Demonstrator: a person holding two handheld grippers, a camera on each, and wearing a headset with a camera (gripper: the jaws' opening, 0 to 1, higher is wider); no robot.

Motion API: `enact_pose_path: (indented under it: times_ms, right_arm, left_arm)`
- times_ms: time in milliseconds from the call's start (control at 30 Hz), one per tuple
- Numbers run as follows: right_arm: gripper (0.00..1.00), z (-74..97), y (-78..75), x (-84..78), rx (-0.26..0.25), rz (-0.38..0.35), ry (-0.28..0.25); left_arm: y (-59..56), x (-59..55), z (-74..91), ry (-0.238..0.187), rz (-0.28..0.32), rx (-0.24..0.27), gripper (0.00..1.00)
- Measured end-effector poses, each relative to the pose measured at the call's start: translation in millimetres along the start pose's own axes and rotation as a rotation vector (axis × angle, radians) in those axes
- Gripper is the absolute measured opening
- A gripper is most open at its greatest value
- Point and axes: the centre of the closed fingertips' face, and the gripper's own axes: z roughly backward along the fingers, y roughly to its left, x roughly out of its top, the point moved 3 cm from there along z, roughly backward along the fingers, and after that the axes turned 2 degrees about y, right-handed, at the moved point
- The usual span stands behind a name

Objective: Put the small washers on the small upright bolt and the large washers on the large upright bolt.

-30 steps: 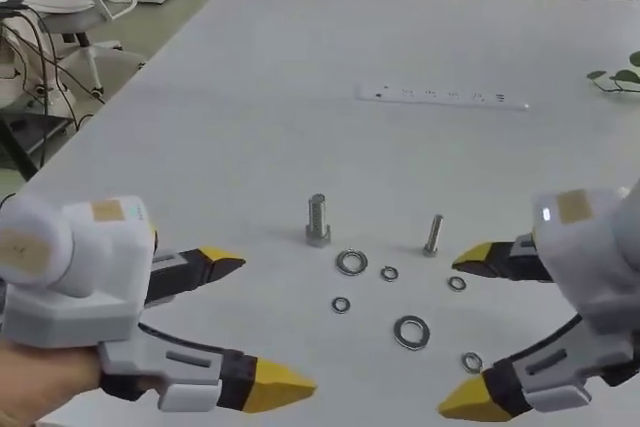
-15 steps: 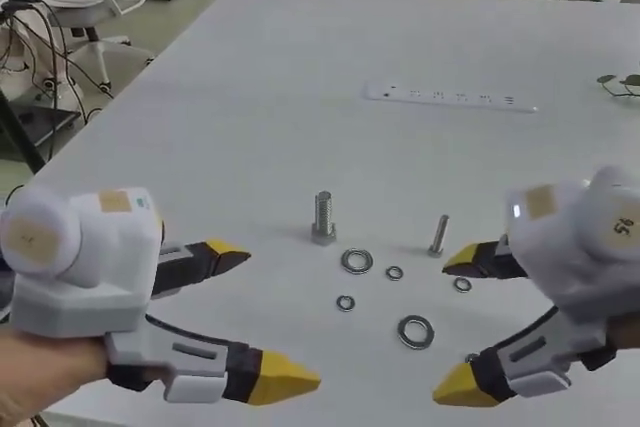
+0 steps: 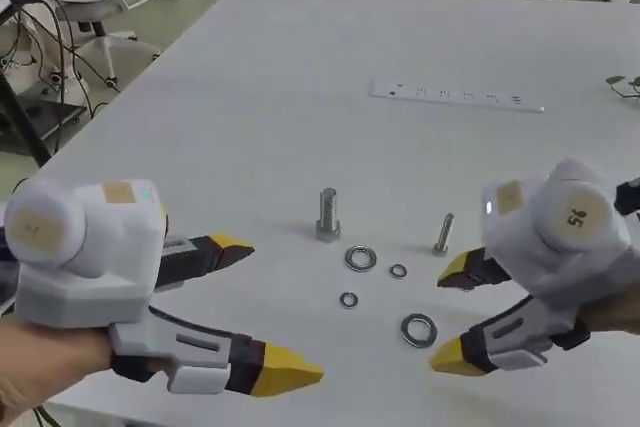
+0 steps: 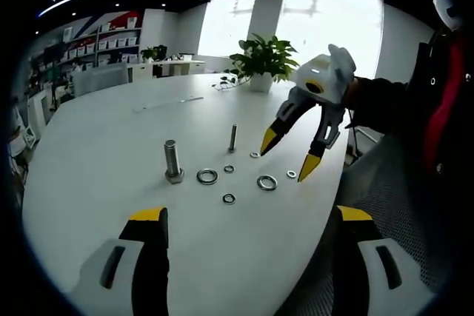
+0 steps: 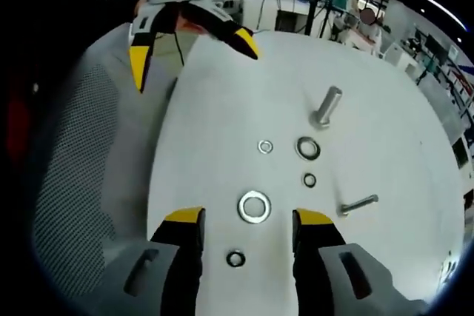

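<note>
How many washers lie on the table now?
6: one large washer beside the large bolt, another nearer the right gripper; two small washers between them; two more by its fingers.

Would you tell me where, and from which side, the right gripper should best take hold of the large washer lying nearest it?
Take the large washer across its outer rim, coming down from above. It lies flat on the table, so a sideways approach would probably find nothing to pinch; the open right gripper looks wide enough to straddle it.
</note>
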Motion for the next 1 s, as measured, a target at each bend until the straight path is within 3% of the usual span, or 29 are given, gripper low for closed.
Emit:
enact_pose_path:
  times_ms: [633, 1000]
  right_arm:
    - [0.32, -21.7, -5.5, -4.6, 0.03, 0.07, 0.134]
    - [0.29, -28.8, -5.3, -4.7, 0.055, 0.086, 0.162]
  left_arm:
    - [2.0, 1.4, 1.5, -0.008, 0.004, 0.008, 0.92]
    - [2.3, 1.9, 2.4, -0.016, 0.006, 0.014, 0.91]
